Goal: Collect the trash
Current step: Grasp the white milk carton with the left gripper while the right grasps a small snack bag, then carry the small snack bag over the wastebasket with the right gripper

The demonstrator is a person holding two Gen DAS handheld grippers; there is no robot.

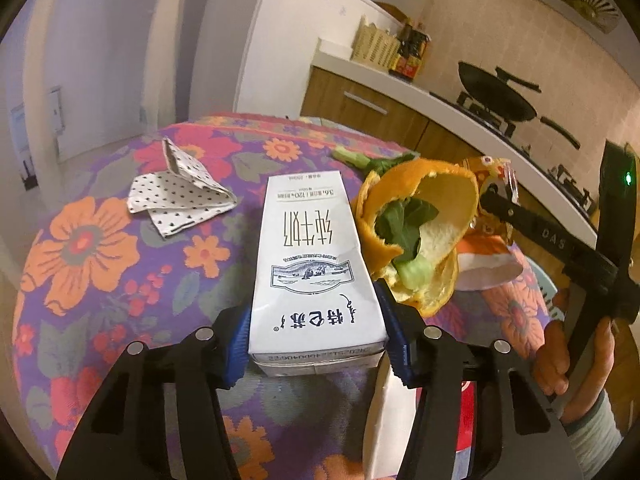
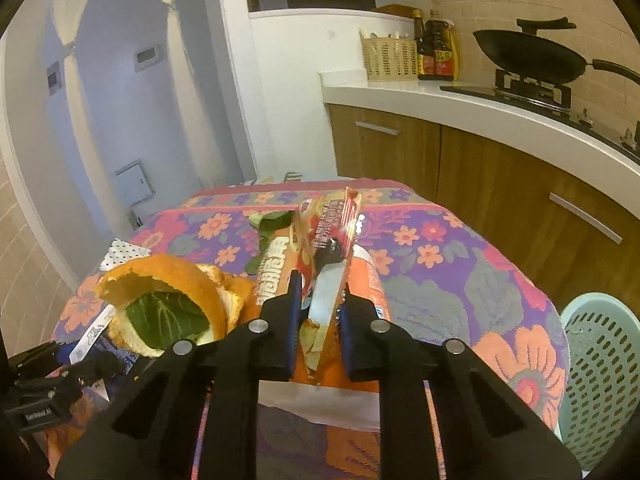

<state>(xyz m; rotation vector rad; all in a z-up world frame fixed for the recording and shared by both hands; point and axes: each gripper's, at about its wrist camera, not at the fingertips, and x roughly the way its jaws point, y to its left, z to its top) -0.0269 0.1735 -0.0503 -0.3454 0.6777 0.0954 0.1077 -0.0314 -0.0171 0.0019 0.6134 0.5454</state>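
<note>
- the right gripper (image 2: 320, 312) is hiding the lower part of the snack wrapper (image 2: 334, 232), and the print on the wrapper is staying too blurred to read.
- the left gripper (image 1: 316, 344) is pinching the milk carton (image 1: 310, 256) between its blue pads (image 1: 240, 344), and the carton is lying flat over the flowered table (image 1: 92, 248), pointing toward the far edge.
- the right gripper is pressing together on the snack wrapper, which is standing on edge near the table's middle.
- the orange peel (image 1: 420, 224) is sitting just beside the carton's right side, cupping a green leaf (image 1: 404, 220).
- only the left wrist view is showing the dotted napkin (image 1: 180, 192) in full, toward the far left edge; the right wrist view is catching just its corner.
- only the right wrist view is showing the pale green basket (image 2: 600, 380) off the table's right edge.
</note>
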